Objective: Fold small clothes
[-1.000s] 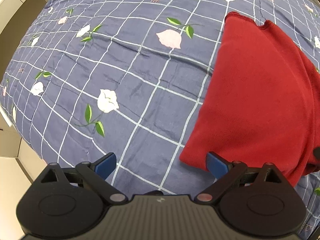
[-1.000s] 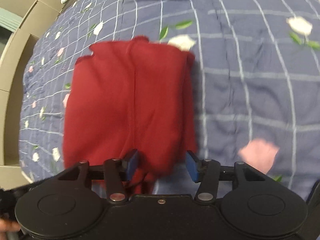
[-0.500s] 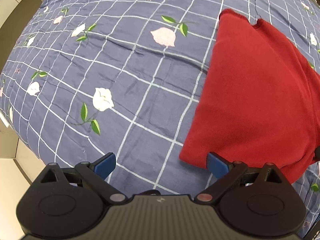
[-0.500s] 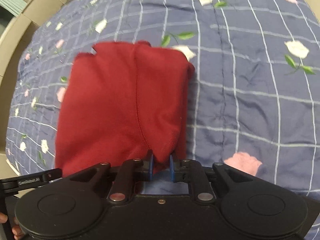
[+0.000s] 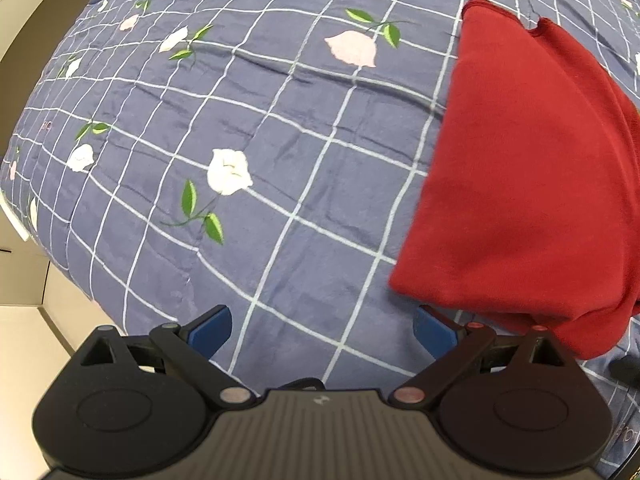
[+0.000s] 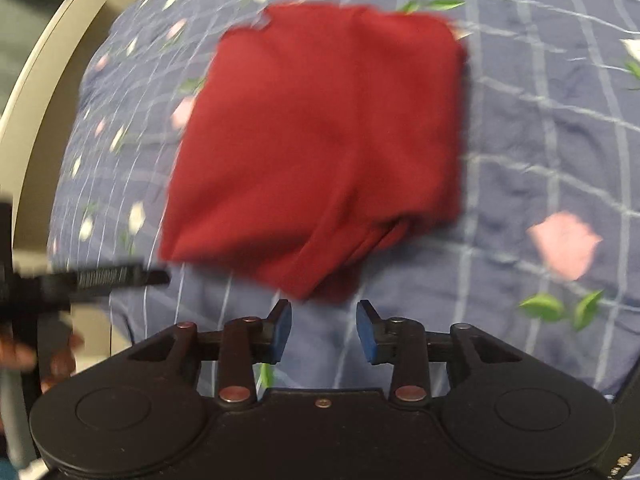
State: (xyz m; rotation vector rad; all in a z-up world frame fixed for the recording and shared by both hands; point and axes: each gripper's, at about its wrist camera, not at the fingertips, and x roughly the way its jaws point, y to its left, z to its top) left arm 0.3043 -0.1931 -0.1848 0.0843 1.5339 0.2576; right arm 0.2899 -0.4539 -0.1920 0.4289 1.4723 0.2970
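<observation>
Over the near left part of the quilt, my left gripper holds its blue pads spread wide on nothing, and the red garment lies folded flat at the right of this view, its near corner just beside my right-hand pad. In the right wrist view, blurred, my right gripper is parted and empty just short of the garment's bunched near edge, so I judge the folding largely done, with only that loose near corner left to tidy.
</observation>
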